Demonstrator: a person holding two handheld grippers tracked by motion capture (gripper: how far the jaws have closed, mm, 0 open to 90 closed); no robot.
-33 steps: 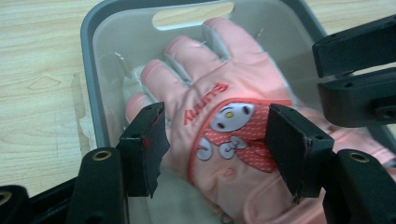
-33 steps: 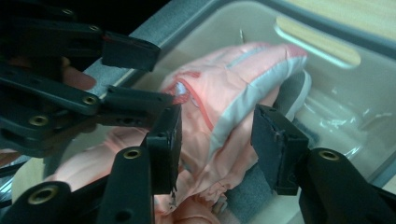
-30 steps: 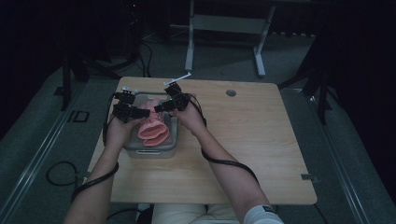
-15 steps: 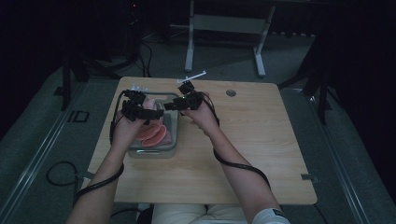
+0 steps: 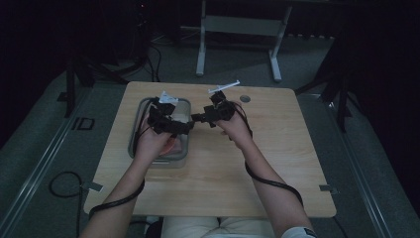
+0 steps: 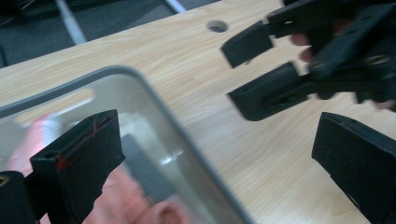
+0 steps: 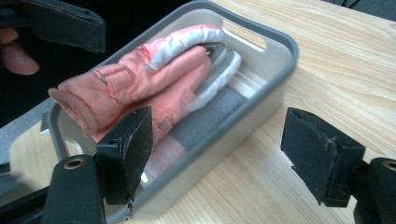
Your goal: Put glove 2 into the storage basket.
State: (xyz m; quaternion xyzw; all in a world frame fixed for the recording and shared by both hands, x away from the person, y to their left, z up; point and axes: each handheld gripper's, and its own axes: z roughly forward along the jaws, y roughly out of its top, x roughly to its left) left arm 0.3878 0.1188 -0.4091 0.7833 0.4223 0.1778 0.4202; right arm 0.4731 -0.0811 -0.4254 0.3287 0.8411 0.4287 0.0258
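A: The pink glove [image 7: 154, 88] lies in the grey bin [image 7: 275, 42], folded over with its white cuff toward the far end. The bin sits on the left half of the tabletop [image 5: 277, 163].

B: And the claws?

A: Both empty. The left claw [image 5: 184, 128] has its jaws wide apart; in the left gripper view they straddle the bin's rim with nothing pressed between them. The right claw [image 5: 199, 118] has just been opening too, and the right gripper view shows the gap between its jaws bare, with the bin lying beyond.

B: What has changed?

A: A second ago both claws were low over the bin with the glove right under them, jaws about half closed. Half a second ago they were lifting off. Now both sit higher and have shifted toward the bin's right edge, tips facing each other just beside it, and the glove stays behind.

B: So it is let go?

A: I judge so. Nothing touches the glove, and it rests fully within the walls, so the placing looks done. The hands seem to be clearing away.

B: Anything else about?

A: A small white piece [image 5: 167, 97] by the bin's far end and a thin white stick [image 5: 224, 88] near the back edge, both well apart from the claws. I cannot tell what they are.
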